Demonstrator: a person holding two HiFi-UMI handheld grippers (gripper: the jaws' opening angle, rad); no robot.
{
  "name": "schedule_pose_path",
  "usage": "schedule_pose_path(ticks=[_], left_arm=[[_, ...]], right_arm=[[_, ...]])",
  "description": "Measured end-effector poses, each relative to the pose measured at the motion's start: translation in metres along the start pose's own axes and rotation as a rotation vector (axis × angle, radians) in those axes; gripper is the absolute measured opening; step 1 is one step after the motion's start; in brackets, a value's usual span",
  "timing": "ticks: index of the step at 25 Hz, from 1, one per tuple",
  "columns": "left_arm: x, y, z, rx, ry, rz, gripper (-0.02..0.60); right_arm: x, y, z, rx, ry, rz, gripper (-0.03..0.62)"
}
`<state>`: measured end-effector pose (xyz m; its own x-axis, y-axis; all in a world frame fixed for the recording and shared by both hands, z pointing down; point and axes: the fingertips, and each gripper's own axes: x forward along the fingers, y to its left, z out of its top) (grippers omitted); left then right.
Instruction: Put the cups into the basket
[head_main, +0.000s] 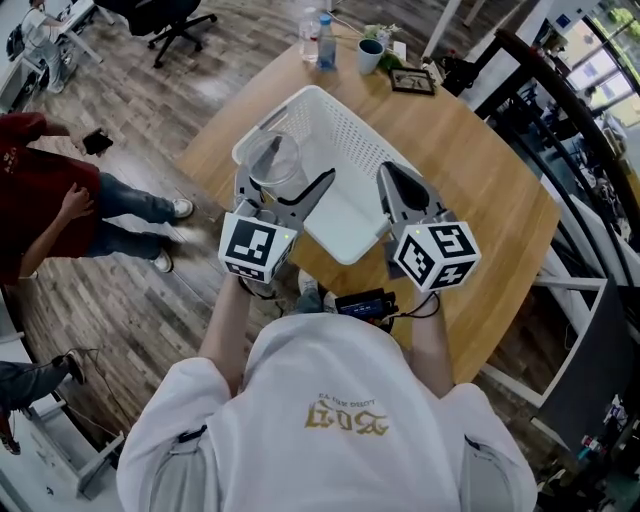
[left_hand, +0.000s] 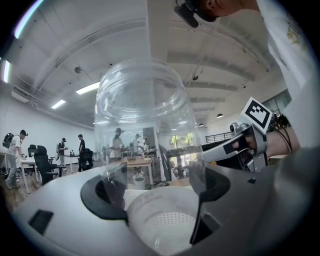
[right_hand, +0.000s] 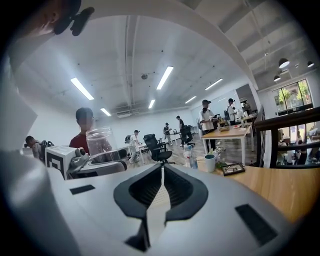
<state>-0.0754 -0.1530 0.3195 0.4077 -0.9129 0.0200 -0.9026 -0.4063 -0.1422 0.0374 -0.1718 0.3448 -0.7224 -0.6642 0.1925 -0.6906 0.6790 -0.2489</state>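
Note:
A clear plastic cup (head_main: 273, 160) stands upright between the jaws of my left gripper (head_main: 285, 185), which is shut on it above the near left corner of the white perforated basket (head_main: 345, 125). In the left gripper view the cup (left_hand: 142, 115) fills the middle, and the basket (left_hand: 165, 225) lies below it. My right gripper (head_main: 392, 178) is shut with nothing in it and hovers over the basket's near right edge. The right gripper view shows its jaws (right_hand: 161, 167) pressed together, with the cup (right_hand: 102, 141) off to the left. The basket's inside looks empty.
The basket rests on a round wooden table (head_main: 490, 180). At the table's far edge stand a bottle (head_main: 326, 42), a teal mug (head_main: 370, 55) and a small picture frame (head_main: 412, 81). A person in red (head_main: 45, 190) stands on the floor to the left. A black railing (head_main: 560, 90) runs along the right.

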Motion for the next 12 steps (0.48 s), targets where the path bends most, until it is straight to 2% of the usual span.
schedule_pose_path(ticks=[4,12], left_arm=[[0.020,0.001,-0.006,0.009,0.000,-0.034,0.374],[0.063,0.004,-0.020,0.059,-0.008,-0.068,0.376]], right_arm=[[0.012,-0.002,0.008,0.046,0.006,0.021,0.014],[0.026,-0.008,0.034,0.035,-0.006,-0.004,0.014]])
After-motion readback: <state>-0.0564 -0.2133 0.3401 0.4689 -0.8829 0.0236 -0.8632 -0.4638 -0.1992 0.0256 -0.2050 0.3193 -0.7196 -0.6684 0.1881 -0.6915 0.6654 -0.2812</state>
